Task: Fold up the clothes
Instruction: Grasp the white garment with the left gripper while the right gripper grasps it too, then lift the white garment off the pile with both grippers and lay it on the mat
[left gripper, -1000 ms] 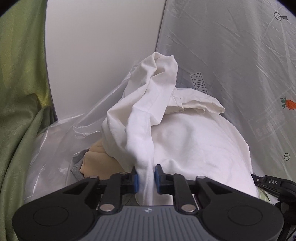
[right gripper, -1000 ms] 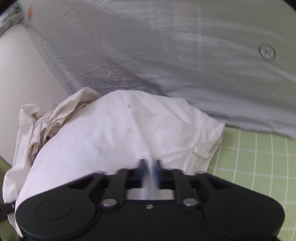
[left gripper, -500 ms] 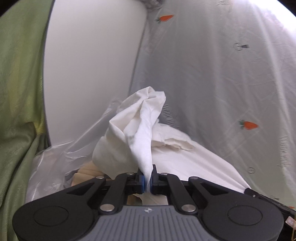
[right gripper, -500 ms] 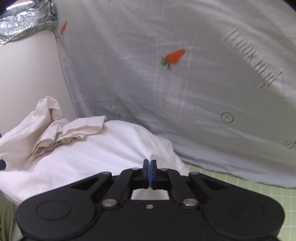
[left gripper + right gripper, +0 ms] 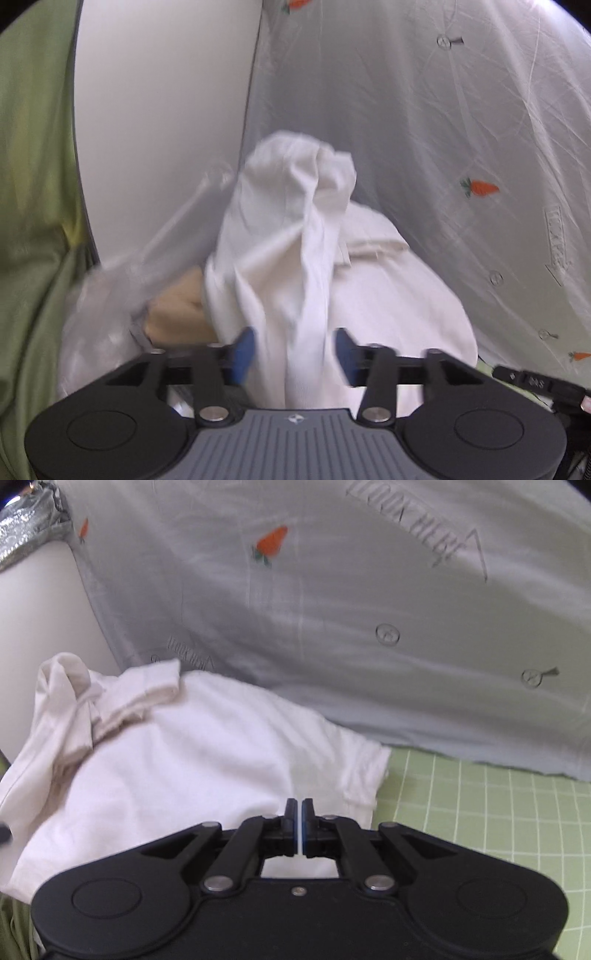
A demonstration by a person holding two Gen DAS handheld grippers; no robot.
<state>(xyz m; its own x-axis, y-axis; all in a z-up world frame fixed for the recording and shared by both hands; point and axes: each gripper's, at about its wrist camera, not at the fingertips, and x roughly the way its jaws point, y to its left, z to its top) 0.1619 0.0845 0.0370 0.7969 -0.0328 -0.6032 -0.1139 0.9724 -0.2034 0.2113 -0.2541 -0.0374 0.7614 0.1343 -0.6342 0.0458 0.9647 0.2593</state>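
White garment [image 5: 192, 760]: bunched on the green checked mat [image 5: 480, 805] against the grey carrot-print sheet [image 5: 369, 609], no fold made, all folding remaining; left gripper [image 5: 291, 350] spread around a ridge, right gripper [image 5: 299, 821] pinching its edge.

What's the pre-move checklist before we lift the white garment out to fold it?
1. Right grip: ok. The right gripper is shut on a fold of the white garment.
2. Left grip: not ok. The left gripper is open, its blue pads apart with a bunch of the same garment loose between them.
3. Garment spread: not ok. It lies bunched and twisted, no flat edge showing.
4. Snag risk: cannot tell. A clear plastic bag and a tan cloth sit against the garment on the left; whether they are caught up in it is hidden.
5. Landing area: ok. Bare green grid mat shows to the right.
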